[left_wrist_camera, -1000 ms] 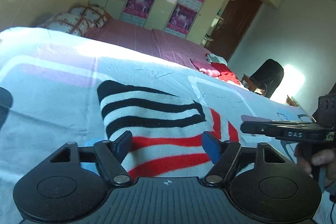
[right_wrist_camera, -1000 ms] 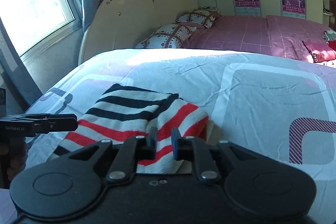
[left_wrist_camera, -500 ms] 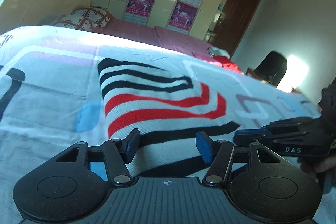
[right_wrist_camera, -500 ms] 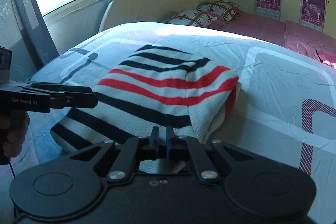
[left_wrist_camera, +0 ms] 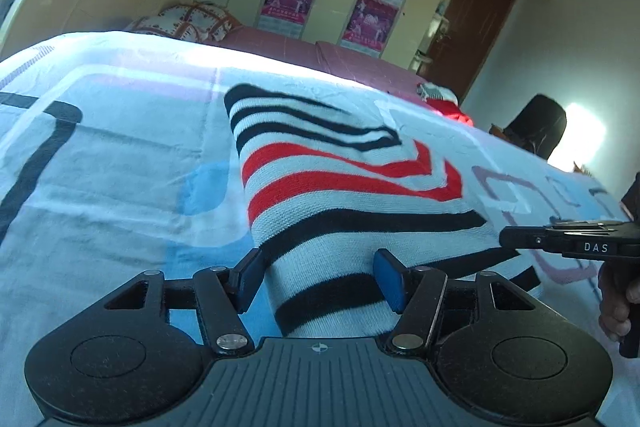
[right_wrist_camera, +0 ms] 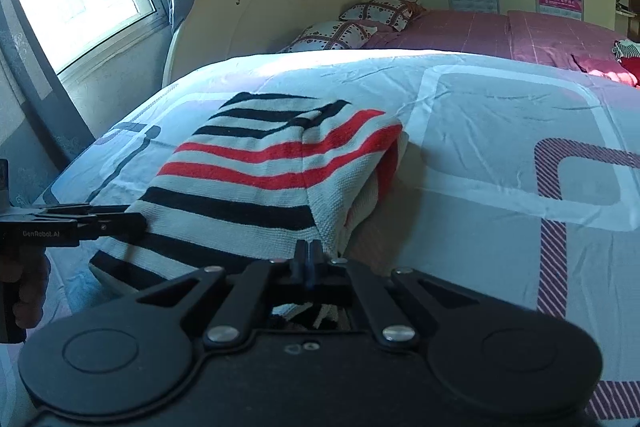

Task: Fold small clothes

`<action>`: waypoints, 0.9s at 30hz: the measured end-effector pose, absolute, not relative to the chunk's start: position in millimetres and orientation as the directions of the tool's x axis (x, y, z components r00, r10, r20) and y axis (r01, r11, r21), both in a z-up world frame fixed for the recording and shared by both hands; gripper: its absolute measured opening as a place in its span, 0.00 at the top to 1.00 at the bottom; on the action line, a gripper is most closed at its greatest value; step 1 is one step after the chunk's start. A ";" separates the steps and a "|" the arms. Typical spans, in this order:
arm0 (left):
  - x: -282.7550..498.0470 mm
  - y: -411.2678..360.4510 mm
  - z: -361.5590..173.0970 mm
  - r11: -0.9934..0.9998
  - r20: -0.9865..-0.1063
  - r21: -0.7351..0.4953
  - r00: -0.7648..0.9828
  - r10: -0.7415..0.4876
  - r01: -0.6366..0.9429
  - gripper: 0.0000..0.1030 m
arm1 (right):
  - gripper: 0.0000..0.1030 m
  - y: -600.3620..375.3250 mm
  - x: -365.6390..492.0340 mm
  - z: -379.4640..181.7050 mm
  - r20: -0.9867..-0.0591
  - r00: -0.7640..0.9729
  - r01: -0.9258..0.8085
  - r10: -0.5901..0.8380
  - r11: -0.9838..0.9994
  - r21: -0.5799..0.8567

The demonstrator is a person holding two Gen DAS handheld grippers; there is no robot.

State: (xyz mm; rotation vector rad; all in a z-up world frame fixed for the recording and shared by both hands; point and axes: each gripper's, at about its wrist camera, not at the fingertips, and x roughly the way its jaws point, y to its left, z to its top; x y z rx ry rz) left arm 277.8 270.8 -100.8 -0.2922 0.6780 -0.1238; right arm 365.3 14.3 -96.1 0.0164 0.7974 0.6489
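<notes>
My right tool (right_wrist_camera: pixel 308 254) is clamped on the sweater's (right_wrist_camera: pixel 256 171) near hem at six o'clock; my left tool (left_wrist_camera: pixel 318 277) stands apart, astride the hem. Sweater lies on the bed (right_wrist_camera: pixel 480 131). I should close left, then lift both evenly.

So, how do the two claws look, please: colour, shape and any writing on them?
Both are black plastic. Each has two round discs at the base, thin link bars with silver screws, and blue pads at the tips. The left claw has a ribbed grey plate with a small crosshair mark; its side reads "GenRobot.AI". The right claw shows "DAS" in white on its side.
</notes>
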 end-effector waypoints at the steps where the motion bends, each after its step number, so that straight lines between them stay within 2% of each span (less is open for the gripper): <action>1: 272.0 269.0 -96.7 0.954 -0.592 -0.299 0.780 -0.202 0.020 0.42 | 0.92 12.2 358.6 -88.9 -0.643 0.523 -0.545 0.559 0.800 0.252; 5: 261.9 262.0 -97.2 0.956 -0.603 -0.292 0.773 -0.198 0.017 0.42 | 0.92 15.6 337.6 -82.1 -0.633 0.499 -0.588 0.592 0.768 0.254; 7: 262.1 260.2 -109.7 0.959 -0.638 -0.284 0.748 -0.181 -0.011 0.42 | 0.99 23.1 335.4 -95.6 -0.679 0.482 -0.591 0.554 0.778 0.214; 9: 258.8 261.5 -120.7 0.955 -0.646 -0.294 0.741 -0.181 -0.023 0.42 | 1.00 23.5 337.0 -116.1 -0.724 0.490 -0.572 0.486 0.806 0.154; 12: 253.6 268.7 -128.8 0.936 -0.633 -0.350 0.749 -0.196 -0.050 0.41 | 1.00 10.3 339.3 -120.5 -0.704 0.487 -0.533 0.517 0.815 0.229; 13: 252.6 268.1 -129.3 0.937 -0.630 -0.344 0.753 -0.190 -0.051 0.40 | 0.98 10.9 338.3 -120.6 -0.708 0.495 -0.537 0.503 0.818 0.206; 15: 251.4 265.2 -128.3 0.943 -0.631 -0.328 0.757 -0.170 -0.062 0.40 | 0.82 7.8 337.6 -123.4 -0.714 0.522 -0.523 0.467 0.836 0.165; 17: 247.8 260.1 -122.9 0.953 -0.639 -0.290 0.759 -0.125 -0.087 0.33 | 0.85 -4.4 342.3 -125.3 -0.732 0.516 -0.460 0.446 0.865 0.203; 20: 231.1 249.2 -104.3 0.964 -0.634 -0.247 0.769 -0.081 -0.102 0.22 | 0.79 -24.8 324.6 -115.9 -0.710 0.537 -0.428 0.456 0.872 0.236; 22: 213.6 238.9 -87.1 0.966 -0.612 -0.234 0.789 -0.061 -0.107 0.00 | 0.70 -32.7 303.0 -101.8 -0.684 0.561 -0.436 0.467 0.869 0.235; 23: 203.5 232.6 -77.2 0.968 -0.595 -0.229 0.802 -0.055 -0.103 0.00 | 0.64 -35.5 290.9 -92.9 -0.666 0.580 -0.439 0.469 0.869 0.230; 25: 185.3 221.0 -59.2 0.968 -0.580 -0.231 0.813 -0.052 -0.103 0.00 | 0.19 -40.7 267.1 -74.5 -0.625 0.612 -0.444 0.485 0.864 0.235; 26: 177.2 214.8 -51.7 0.966 -0.580 -0.232 0.813 -0.046 -0.112 0.00 | 0.16 -42.8 255.1 -64.8 -0.601 0.627 -0.448 0.495 0.861 0.241; 27: 166.6 208.8 -43.6 0.966 -0.575 -0.232 0.817 -0.043 -0.112 0.00 | 0.17 -43.9 244.7 -54.4 -0.586 0.635 -0.451 0.503 0.858 0.246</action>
